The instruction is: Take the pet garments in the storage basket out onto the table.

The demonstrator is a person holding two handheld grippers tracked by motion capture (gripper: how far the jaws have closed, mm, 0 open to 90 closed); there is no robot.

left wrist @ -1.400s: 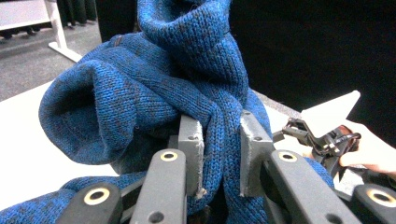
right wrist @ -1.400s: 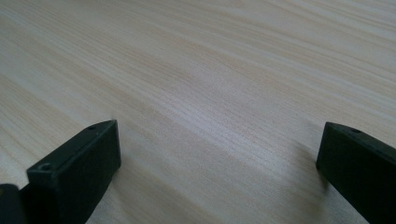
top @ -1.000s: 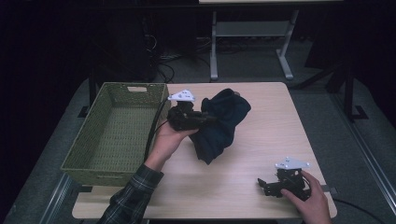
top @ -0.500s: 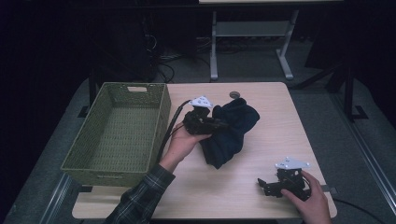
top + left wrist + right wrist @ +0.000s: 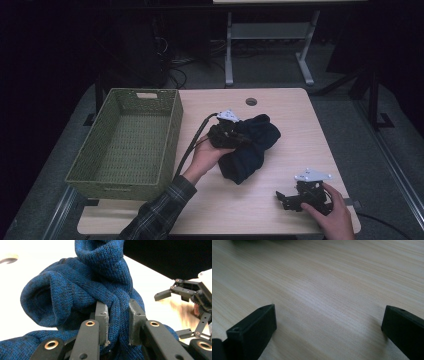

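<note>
The left gripper has its jaws clamped on a fold of the blue sweater, which is bunched at the middle of the table, right of the green basket. The right gripper rests near the table's front edge, jaws spread wide with nothing between them.

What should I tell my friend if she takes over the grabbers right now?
Left gripper: shut on a fold of the blue knit sweater, which sits bunched at the middle of the table.
Right gripper: open, holding nothing, resting low on the table near its front right corner.
Green woven basket: on the table's left side, nothing inside.
Done: the sweater is gripped.
Left: probably carry the sweater over to the basket and drop it in; the right gripper could help gather loose cloth.
</note>
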